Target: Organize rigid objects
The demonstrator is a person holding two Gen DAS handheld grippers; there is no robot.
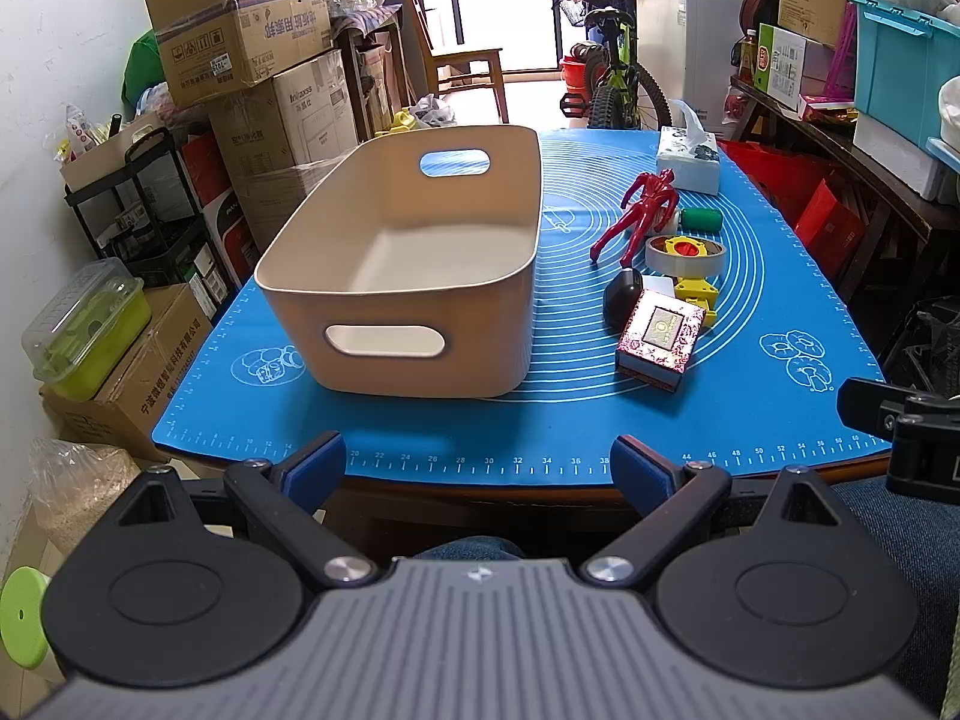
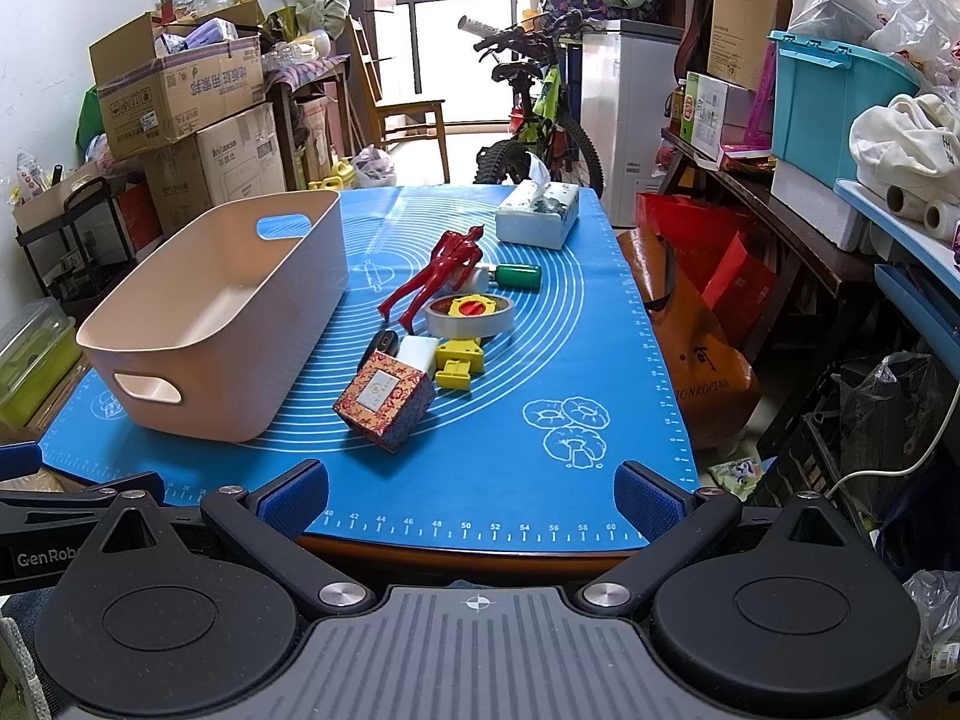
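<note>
Beige plastic handled bin (image 1: 420, 276) is sitting empty on the blue silicone mat (image 1: 540, 420)
Left gripper (image 1: 478, 468) and right gripper (image 2: 472, 495) are hovering wide open, holding nothing; red figurine (image 2: 438, 276) is lying beside the bin

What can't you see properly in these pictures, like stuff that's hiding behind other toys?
- White block: both views, mostly hidden behind the patterned box, so I can't tell what it is.
- Black oval thing: right wrist view shows only a sliver behind that box.
- Yellow toy: tape roll covers its far end.
- White bottle under the red figure: only its green cap shows clearly.
- Right claw: cut off at the left wrist view's edge.
</note>
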